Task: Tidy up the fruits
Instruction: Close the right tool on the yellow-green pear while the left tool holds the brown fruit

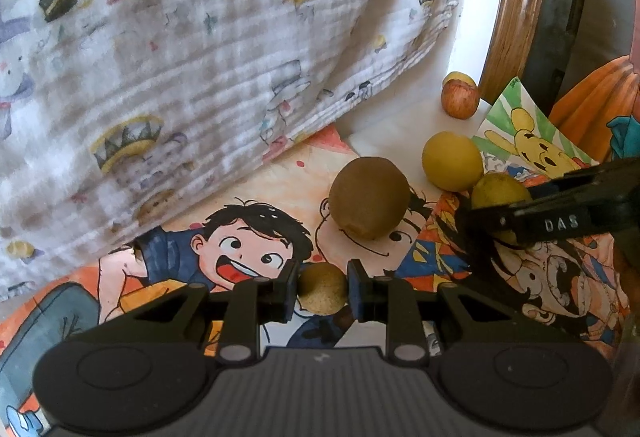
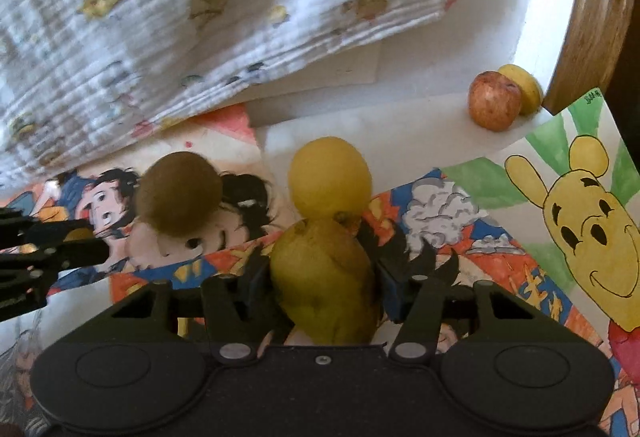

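Note:
My left gripper (image 1: pixel 322 293) is shut on a small tan round fruit (image 1: pixel 322 293), just above the cartoon drawings. Ahead of it lies a brown kiwi-like fruit (image 1: pixel 369 197) (image 2: pixel 179 192). My right gripper (image 2: pixel 322 283) is shut on a yellow-green pear (image 2: pixel 324 285); in the left wrist view it enters from the right, around the pear (image 1: pixel 498 189). A round yellow fruit (image 2: pixel 329 177) (image 1: pixel 452 161) sits just beyond the pear. Far back, a red apple (image 2: pixel 494 101) (image 1: pixel 460 99) leans against a small yellow fruit (image 2: pixel 522 87).
A printed muslin cloth (image 1: pixel 180 49) hangs over the left and back. Cartoon drawings (image 2: pixel 576 205) cover the white surface (image 2: pixel 400 117). A wooden curved frame (image 2: pixel 588 17) rises at the right. A person's orange sleeve (image 1: pixel 592 105) shows at the far right.

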Demonstrator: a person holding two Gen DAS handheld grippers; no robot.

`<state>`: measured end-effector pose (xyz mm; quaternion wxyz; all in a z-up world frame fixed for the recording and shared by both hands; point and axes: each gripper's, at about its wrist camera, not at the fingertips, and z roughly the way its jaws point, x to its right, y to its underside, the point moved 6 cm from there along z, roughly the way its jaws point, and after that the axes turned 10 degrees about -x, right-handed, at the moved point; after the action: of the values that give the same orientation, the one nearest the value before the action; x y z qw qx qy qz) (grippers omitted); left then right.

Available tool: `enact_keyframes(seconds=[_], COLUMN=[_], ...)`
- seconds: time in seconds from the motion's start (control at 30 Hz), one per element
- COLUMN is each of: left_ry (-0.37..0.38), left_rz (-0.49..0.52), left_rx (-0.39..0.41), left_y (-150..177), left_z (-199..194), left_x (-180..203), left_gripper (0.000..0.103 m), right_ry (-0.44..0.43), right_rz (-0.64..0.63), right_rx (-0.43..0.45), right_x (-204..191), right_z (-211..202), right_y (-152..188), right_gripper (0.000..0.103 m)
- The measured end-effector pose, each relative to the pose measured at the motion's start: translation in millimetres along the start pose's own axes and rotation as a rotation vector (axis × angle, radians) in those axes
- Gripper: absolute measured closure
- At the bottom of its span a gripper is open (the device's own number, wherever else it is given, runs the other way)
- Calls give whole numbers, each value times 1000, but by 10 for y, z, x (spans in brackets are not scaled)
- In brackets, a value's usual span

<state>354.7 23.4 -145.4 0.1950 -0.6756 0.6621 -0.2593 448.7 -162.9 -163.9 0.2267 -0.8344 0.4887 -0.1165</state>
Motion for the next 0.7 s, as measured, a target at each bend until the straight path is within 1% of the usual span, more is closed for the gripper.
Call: enact_keyframes(seconds=[0.07,0.4,0.7], left_ry=[1,7,14], left_rz=[2,-1,-10], left_rx=[4,32,97], left_y=[-3,-25,-68], left_z=[-18,-203,-577], left_x=[14,75,135], left_gripper=[74,74,74], right_ry=[-27,-38,-44], right_rz=[-12,-68,-115], right_rx=[0,54,145], right_x=[-74,-323,-573], right_z=[-60,-470,-1089], right_y=[30,24,-3], right_gripper=[46,46,46])
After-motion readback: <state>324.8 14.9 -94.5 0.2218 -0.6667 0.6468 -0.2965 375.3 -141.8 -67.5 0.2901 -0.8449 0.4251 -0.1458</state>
